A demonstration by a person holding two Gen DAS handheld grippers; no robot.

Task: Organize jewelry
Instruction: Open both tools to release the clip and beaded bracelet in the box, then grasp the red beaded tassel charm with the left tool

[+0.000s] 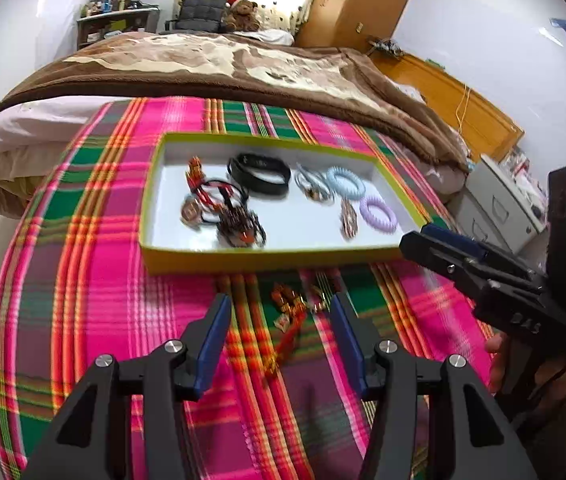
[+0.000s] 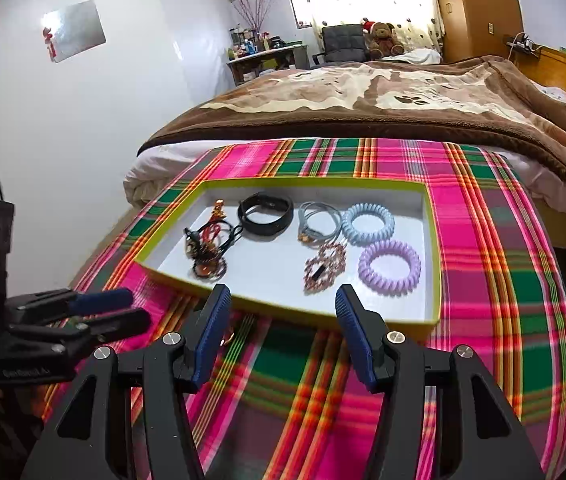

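Note:
A shallow box with a yellow-green rim (image 1: 155,184) (image 2: 435,248) lies on a plaid cloth. Inside are a black band (image 1: 258,173) (image 2: 266,214), a blue coil ring (image 1: 345,183) (image 2: 367,222), a purple coil ring (image 1: 379,214) (image 2: 389,264), pale cords (image 2: 319,220), a beaded clip (image 2: 325,266) and a tangle of red and black cords (image 1: 223,208) (image 2: 207,248). A red and gold charm piece (image 1: 293,316) lies on the cloth in front of the box. My left gripper (image 1: 279,308) is open just above it. My right gripper (image 2: 279,300) is open and empty at the box's front rim; it also shows in the left wrist view (image 1: 427,240).
The plaid cloth (image 1: 103,280) (image 2: 503,280) covers the foot of a bed with a brown blanket (image 1: 223,64). A wooden headboard (image 1: 455,104) and a grey drawer unit (image 1: 499,200) stand to the right. A desk, chair and teddy bear (image 2: 383,38) are at the back.

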